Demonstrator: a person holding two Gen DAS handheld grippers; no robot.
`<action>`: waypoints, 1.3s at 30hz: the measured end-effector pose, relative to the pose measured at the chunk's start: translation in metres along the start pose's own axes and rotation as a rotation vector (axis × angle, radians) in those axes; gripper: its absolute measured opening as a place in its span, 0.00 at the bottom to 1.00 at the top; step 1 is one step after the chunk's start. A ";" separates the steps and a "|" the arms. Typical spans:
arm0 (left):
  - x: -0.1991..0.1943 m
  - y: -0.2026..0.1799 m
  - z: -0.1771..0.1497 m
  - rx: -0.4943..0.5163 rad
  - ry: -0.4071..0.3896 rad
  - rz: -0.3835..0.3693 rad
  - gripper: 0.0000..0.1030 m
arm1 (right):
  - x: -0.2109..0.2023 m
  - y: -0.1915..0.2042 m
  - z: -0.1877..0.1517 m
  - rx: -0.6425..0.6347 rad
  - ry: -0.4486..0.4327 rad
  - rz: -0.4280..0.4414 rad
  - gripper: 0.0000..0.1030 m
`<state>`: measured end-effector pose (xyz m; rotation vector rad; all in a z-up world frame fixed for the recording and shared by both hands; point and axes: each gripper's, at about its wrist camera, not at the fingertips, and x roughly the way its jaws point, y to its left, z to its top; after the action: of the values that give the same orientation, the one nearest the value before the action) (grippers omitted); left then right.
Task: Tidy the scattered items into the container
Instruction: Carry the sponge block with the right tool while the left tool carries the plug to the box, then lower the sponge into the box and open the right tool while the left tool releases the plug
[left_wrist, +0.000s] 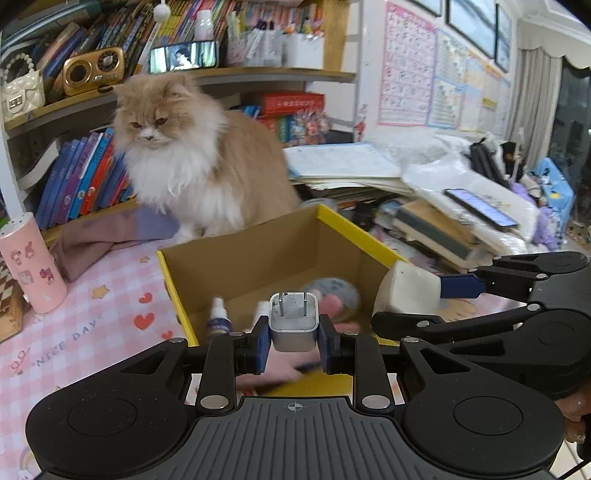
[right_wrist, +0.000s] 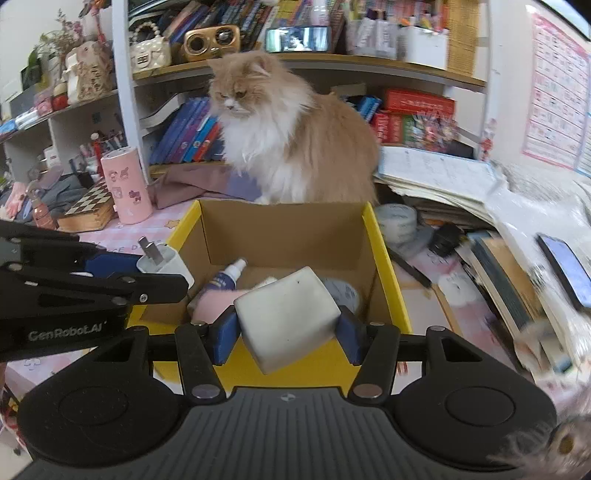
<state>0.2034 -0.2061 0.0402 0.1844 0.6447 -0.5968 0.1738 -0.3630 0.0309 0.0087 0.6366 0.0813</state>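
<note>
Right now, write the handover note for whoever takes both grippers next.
Left gripper: shut on the white charger, held above the box's near wall.
Right gripper: shut on the white block, also over the box's near edge.
The cardboard box already holds a spray bottle, something pink and a round item, blurred.
Left to do: release both items into the box.
Mind the cat sitting just behind the box.

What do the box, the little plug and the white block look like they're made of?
Box: corrugated cardboard, matte brown inside, yellow printed outside.
Plug: glossy white hard plastic with metal prongs.
White block: smooth, matte, slightly smudged; perhaps plastic or rubber, can't tell.
</note>
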 end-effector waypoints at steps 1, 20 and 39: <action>0.006 0.001 0.004 0.000 0.006 0.012 0.24 | 0.006 -0.002 0.003 -0.010 -0.001 0.009 0.52; 0.110 0.014 0.037 0.034 0.175 0.199 0.24 | 0.121 -0.043 0.037 -0.106 0.111 0.094 0.53; 0.059 0.011 0.031 -0.038 0.051 0.311 0.67 | 0.082 -0.042 0.037 -0.047 0.002 0.079 0.65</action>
<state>0.2631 -0.2352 0.0289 0.2591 0.6601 -0.2812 0.2642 -0.3974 0.0103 -0.0115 0.6365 0.1729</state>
